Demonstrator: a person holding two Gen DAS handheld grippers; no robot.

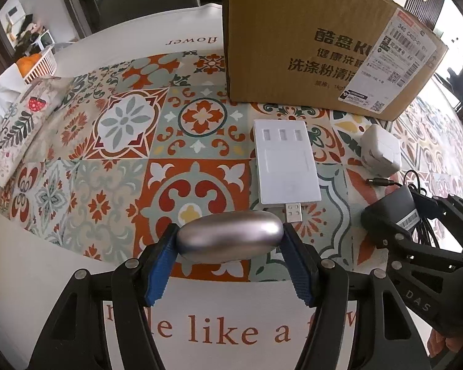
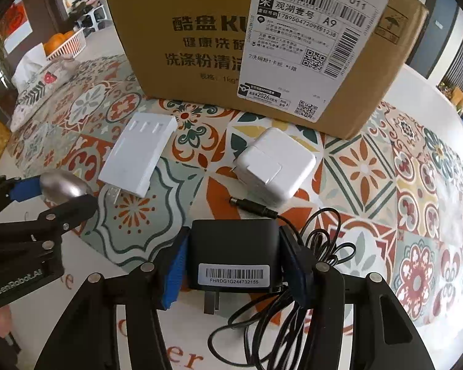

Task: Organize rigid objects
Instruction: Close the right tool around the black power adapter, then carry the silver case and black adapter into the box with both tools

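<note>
My left gripper point(image 1: 230, 240) is shut on a silver oval case point(image 1: 230, 239), its blue pads pressing both ends; it also shows in the right wrist view point(image 2: 63, 186). My right gripper point(image 2: 233, 254) is shut on a black power adapter point(image 2: 233, 254) with a barcode label; its tangled black cord point(image 2: 293, 293) trails to the right. The adapter also shows in the left wrist view point(image 1: 392, 209). A flat white USB hub point(image 1: 285, 163) point(image 2: 139, 154) and a white cube charger point(image 1: 381, 151) point(image 2: 274, 162) lie on the patterned tablecloth ahead.
A large cardboard box point(image 1: 318, 40) point(image 2: 262, 46) stands at the back, beyond the white items. A white basket with oranges point(image 1: 38, 63) and a floral cloth bundle point(image 1: 21, 123) sit at the far left. The table edge runs along the right.
</note>
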